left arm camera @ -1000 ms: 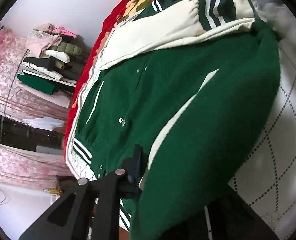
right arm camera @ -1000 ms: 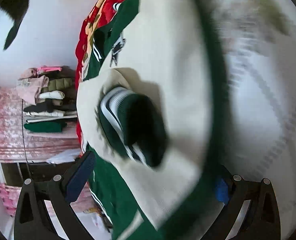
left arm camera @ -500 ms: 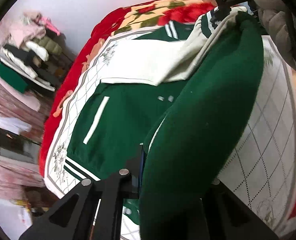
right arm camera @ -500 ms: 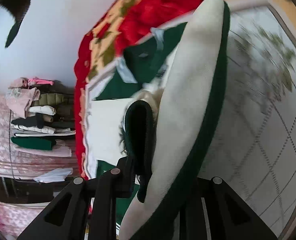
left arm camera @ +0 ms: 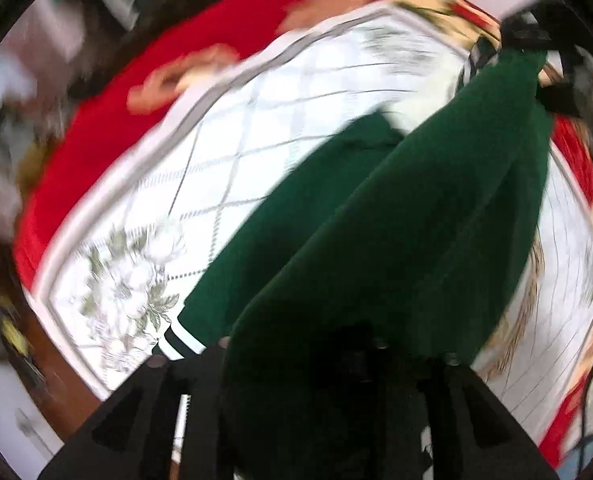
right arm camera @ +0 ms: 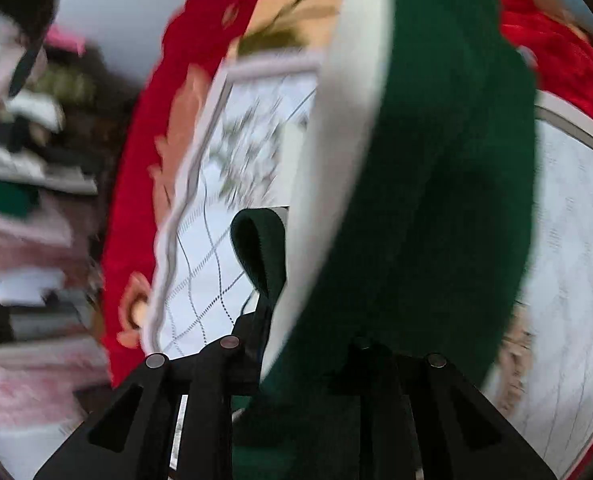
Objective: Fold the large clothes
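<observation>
A dark green varsity jacket with cream sleeves and striped cuffs hangs in the air between both grippers, above a bed. My left gripper is shut on the green fabric at its lower end; a striped hem hangs beside it. My right gripper is shut on the jacket's other end, where green cloth and a cream sleeve drape over the fingers. The right gripper also shows at the top right of the left wrist view. Both views are motion-blurred.
The bed has a white quilted cover with grey diamond lines and flower prints and a red flowered border. A rack of stacked folded clothes stands at the left by a white wall.
The jacket has been lifted off the bed and now hangs between the grippers. The white quilt under it is uncovered. Both cameras have swung quickly.
</observation>
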Tool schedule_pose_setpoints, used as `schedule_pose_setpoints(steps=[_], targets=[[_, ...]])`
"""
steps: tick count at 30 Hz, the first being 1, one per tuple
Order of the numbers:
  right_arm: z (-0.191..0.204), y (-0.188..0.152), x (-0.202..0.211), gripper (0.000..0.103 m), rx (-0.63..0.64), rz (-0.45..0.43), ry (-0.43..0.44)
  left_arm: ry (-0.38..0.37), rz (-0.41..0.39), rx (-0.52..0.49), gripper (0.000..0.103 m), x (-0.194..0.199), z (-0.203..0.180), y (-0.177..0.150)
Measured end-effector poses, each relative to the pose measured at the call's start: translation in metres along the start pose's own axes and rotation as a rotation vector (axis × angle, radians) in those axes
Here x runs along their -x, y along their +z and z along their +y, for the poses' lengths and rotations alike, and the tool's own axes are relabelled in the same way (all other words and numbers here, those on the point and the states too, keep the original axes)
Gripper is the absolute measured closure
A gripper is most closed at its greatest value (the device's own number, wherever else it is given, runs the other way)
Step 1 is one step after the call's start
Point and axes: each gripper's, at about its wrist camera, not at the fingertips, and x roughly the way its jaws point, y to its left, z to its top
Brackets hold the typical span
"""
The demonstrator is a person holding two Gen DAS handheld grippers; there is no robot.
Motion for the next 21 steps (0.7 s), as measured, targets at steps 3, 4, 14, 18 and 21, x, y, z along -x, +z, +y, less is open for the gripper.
schedule_pose_setpoints(steps=[3,4,14,18,21], targets=[[0.025,0.007,-0.061,0.037,0.041,0.110,0.060,0.024,-0.008,0.107,0.040,-0.013,0.042,0.004],[0.029,0.007,-0.069,0.037,0.048,0.129,0.103,0.040,-0.018,0.126,0.038,-0.011,0.050,0.003],[-0.125,-0.038,0.022,0.017,-0.086,-0.095,0.060,0.274,0.019,0.107,0.027,-0.069,0.081,0.004],[-0.222,-0.046,-0.005,0.017,-0.350,-0.100,0.119,0.299,-0.001,0.095,0.030,-0.076,0.078,0.023],[-0.262,-0.050,-0.043,0.015,-0.539,-0.105,0.387,0.309,-0.002,0.074,0.030,-0.076,0.075,0.026]])
